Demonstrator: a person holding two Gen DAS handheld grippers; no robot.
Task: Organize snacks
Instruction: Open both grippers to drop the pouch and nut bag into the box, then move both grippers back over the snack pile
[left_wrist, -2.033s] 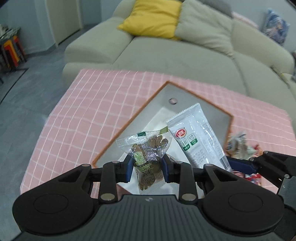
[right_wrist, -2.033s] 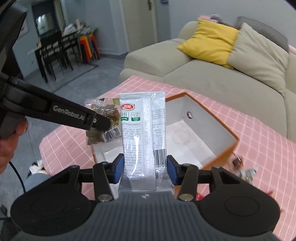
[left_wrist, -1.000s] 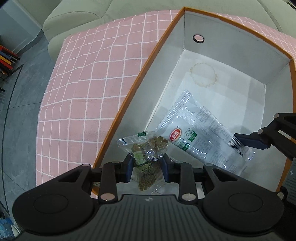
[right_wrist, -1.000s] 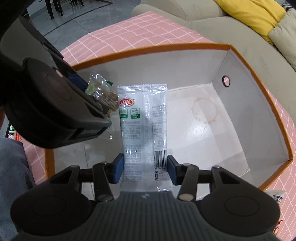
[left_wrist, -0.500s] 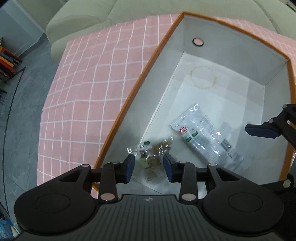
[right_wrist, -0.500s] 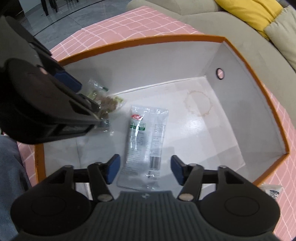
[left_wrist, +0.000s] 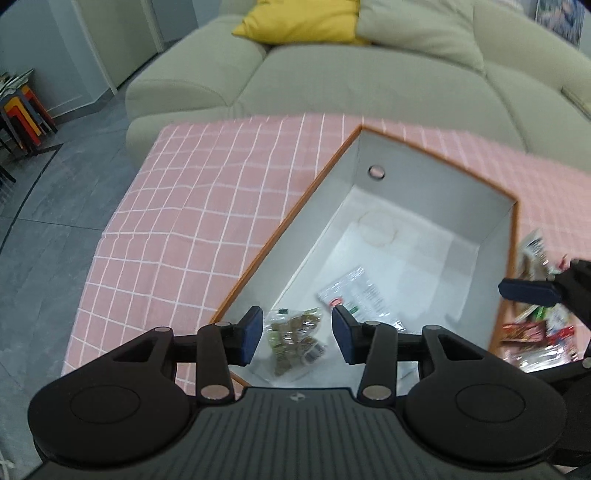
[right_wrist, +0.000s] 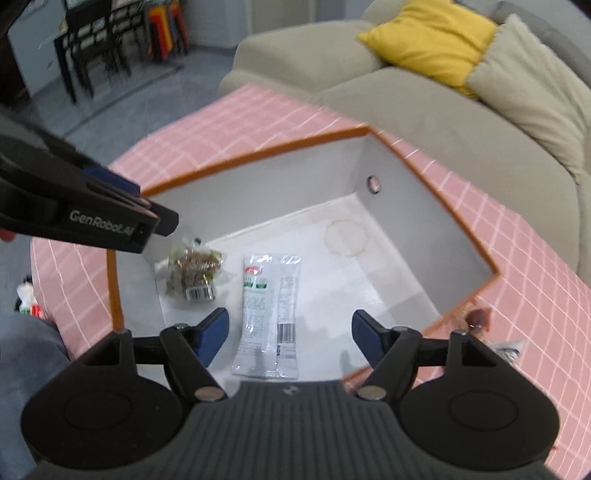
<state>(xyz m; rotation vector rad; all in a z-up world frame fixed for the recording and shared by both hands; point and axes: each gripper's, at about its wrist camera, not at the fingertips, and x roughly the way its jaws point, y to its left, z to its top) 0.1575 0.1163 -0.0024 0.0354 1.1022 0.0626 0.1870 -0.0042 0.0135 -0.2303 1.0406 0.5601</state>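
Note:
An orange-rimmed box (left_wrist: 424, 192) with a white inside stands on the pink checked tablecloth; it also shows in the right wrist view (right_wrist: 424, 206). Inside lie a clear packet of brown snacks (left_wrist: 293, 338) (right_wrist: 194, 271) and a long white packet (left_wrist: 360, 295) (right_wrist: 269, 314). My left gripper (left_wrist: 297, 338) is open and empty above the brown packet. My right gripper (right_wrist: 290, 338) is open and empty above the white packet. The left gripper's finger (right_wrist: 118, 221) shows at left in the right wrist view. The right gripper's fingertip (left_wrist: 528, 290) shows at right in the left wrist view.
Several loose snack packets (left_wrist: 532, 332) lie on the cloth right of the box, some seen in the right wrist view (right_wrist: 506, 349). A beige sofa (left_wrist: 369, 81) with a yellow cushion (right_wrist: 432, 37) stands behind the table. Dark chairs (right_wrist: 92, 48) stand far left.
Both grippers let go of their packets, which now lie on the box floor. Both grippers have opened wider and pulled up and back from the box.

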